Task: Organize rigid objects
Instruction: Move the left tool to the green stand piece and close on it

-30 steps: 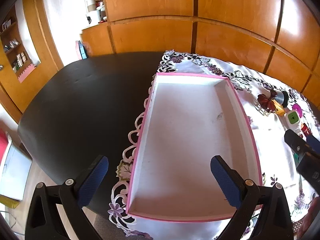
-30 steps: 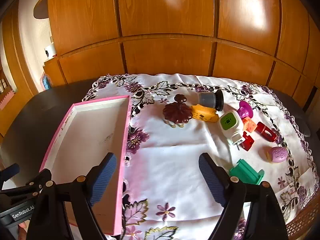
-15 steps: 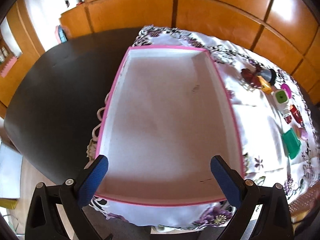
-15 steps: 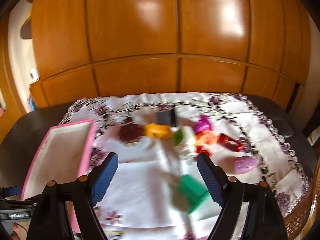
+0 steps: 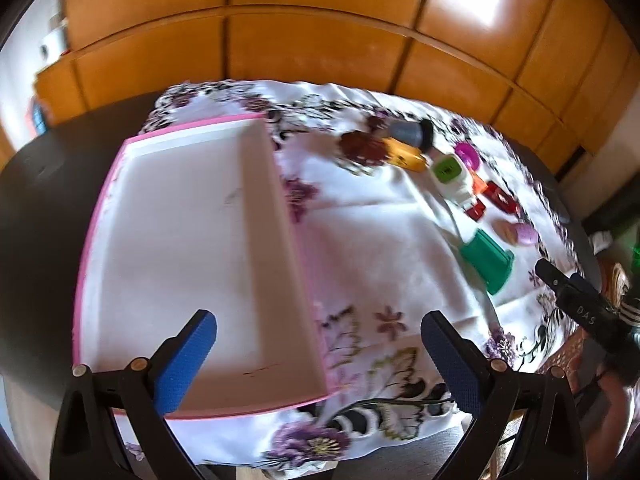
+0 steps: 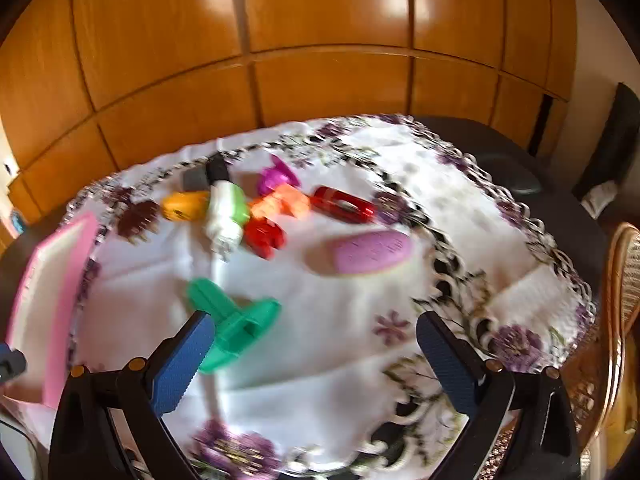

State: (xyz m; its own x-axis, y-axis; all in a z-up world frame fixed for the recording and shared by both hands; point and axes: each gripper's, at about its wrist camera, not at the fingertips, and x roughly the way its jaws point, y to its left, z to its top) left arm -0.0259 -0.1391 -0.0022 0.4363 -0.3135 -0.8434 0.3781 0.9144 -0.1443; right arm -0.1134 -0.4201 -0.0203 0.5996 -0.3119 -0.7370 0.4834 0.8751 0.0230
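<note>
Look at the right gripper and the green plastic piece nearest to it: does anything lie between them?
Nothing visible does. The right gripper, its jaws opening and empty, hangs over bare tablecloth. The green plastic piece lies just ahead, beside the gripper's left finger, apart from the other objects farther back.

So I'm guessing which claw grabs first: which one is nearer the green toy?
Right. The right claw has the green toy just ahead by its left finger; the left claw sits over the pink tray's edge, farther away.

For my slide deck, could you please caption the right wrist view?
Right gripper, jaws opening and empty, above the green toy among scattered trinkets on a floral tablecloth.
</note>
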